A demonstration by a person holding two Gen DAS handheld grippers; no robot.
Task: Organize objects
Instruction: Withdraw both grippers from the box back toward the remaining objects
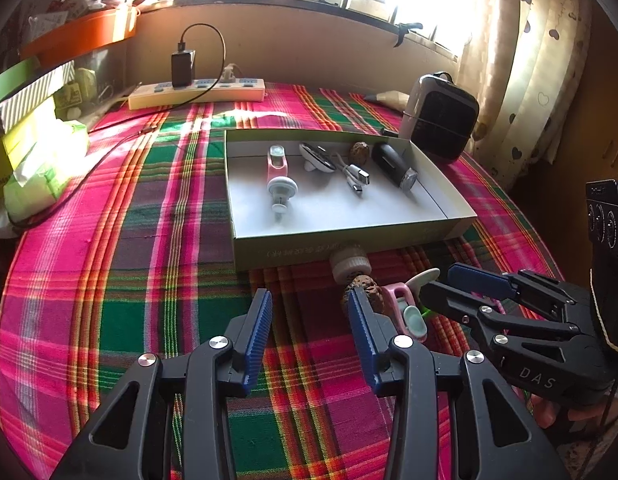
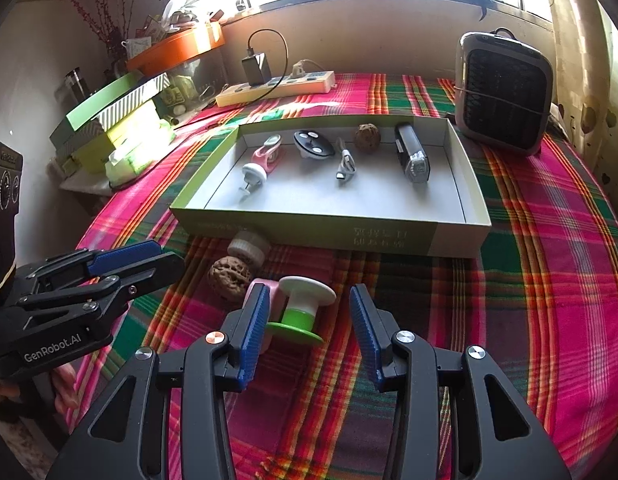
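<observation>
Nearest the right wrist camera, the right gripper [image 2: 305, 334] hangs low over the plaid-covered worktop [image 2: 529, 300] with its jaws spread wide and nothing between them; the white-and-green suction hook [image 2: 303, 308] lies on its side just ahead, closer to the left pad than to the right one, with a pink clip [image 2: 269, 290] touching it on the left. The left gripper [image 1: 309, 336] is likewise parted and empty, its right pad reaching just beside the loose walnut [image 1: 363, 286], which sits between the pink clip and a ribbed white cap [image 1: 349, 262] that rests against the near wall of the cardboard tray [image 1: 349, 246]. Inside the tray five things already lie in a rough row: a pink-and-white hook [image 2: 261, 158], a dark oval remote [image 2: 314, 144], a white USB cable [image 2: 345, 166], a second walnut [image 2: 367, 136] and a black flashlight [image 2: 411, 156], leaving the tray's near half bare. The work seems about half done, at the point of choosing the next piece from the cluster outside. The right gripper looks best placed for the suction hook; it probably needs to shift slightly left and forward so the stem sits centred before closing, taking care not to catch the pink clip alongside. A lift over the low tray wall would follow. Beyond the tray stand a small heater [image 2: 505, 92] and a power strip [image 2: 275, 88].
</observation>
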